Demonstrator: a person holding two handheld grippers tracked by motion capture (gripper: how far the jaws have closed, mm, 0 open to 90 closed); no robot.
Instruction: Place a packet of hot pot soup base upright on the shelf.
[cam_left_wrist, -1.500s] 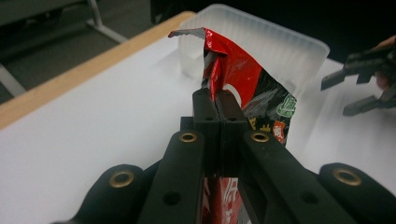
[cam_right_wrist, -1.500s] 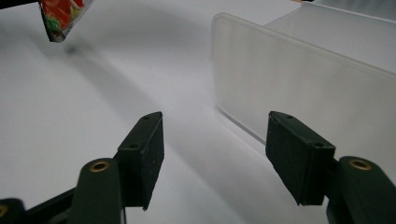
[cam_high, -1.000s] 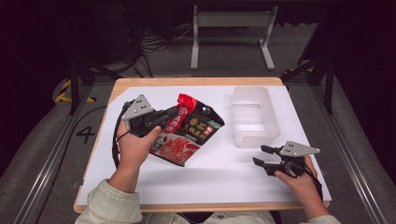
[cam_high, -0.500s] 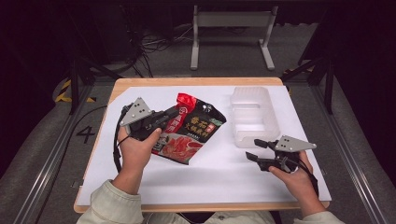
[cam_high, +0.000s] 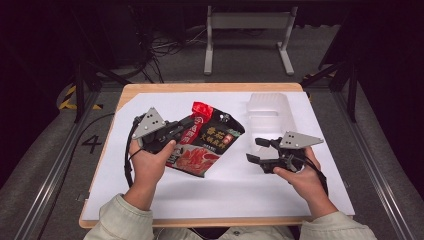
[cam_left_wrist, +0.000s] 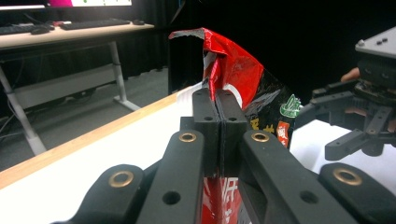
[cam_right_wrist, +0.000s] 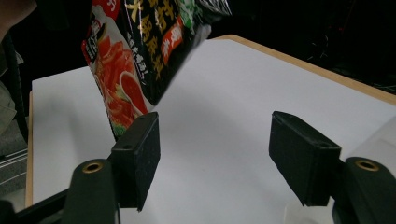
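one packet (cam_high: 205, 142) clamped in left tongs (cam_high: 186, 131), right tongs (cam_high: 256, 150) apart.

Clear plastic container (cam_high: 269, 112) on white table (cam_high: 230, 192)

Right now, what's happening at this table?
A person works with a gripper in each hand. The left gripper is clamped on the edge of a red and black food packet, holding it lifted off the white table. The right gripper has just been opening, nothing between its jaws, beside a clear plastic container.
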